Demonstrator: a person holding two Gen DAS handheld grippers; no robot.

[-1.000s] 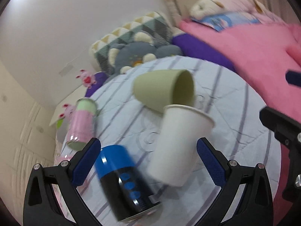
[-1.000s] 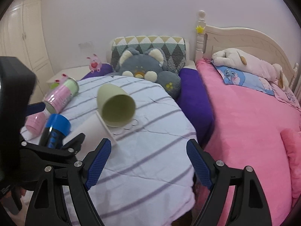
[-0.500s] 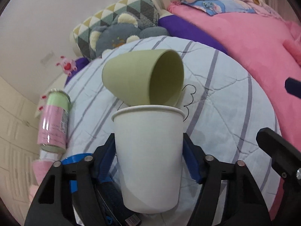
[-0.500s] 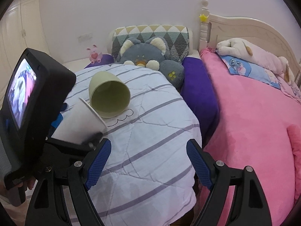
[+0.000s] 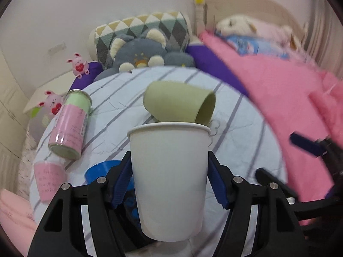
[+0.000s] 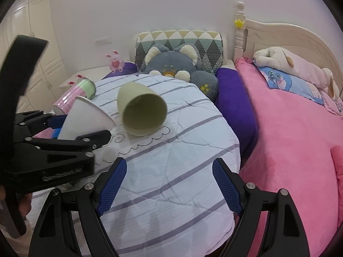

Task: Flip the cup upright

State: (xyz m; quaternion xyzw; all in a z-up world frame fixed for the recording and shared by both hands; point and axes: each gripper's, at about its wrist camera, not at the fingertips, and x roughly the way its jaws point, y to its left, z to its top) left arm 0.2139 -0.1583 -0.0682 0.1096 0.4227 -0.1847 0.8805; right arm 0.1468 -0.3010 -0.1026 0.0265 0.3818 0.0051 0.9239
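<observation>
**Two cups on the bed, one in the clamp, flip about halfway**

Starting at the left tool [image 5: 169, 184]: its blue pads are pinched onto both sides of the white paper cup [image 5: 169, 180], gripping the wall around mid-height. In its own camera the cup looks bolt upright, rim on top, base below the pads. Don't trust that though, because the camera rides along with the tool. From the right wrist view the same cup [image 6: 88, 120] is clearly leaning, rim pointing up and toward the right side of the bed, narrow end down-left inside the tool. So its long axis runs diagonally, not vertical yet. I can't tell if the base is touching the striped quilt [image 6: 182, 150] or floating just above it.

My read: pick-up is done, rotation is partly done. What's left is rolling it the rest of the way to vertical, setting it on the quilt and letting go. Soft bedding, so it could tip on release.

Right tool [image 6: 169, 184] is spread wide, gripping nothing, hanging over the near part of the quilt.

Just beyond the paper cup, a green cup [image 6: 141, 111] lies on its side, mouth facing the right camera. A pink can [image 5: 68, 126] lies on its side further left.
</observation>
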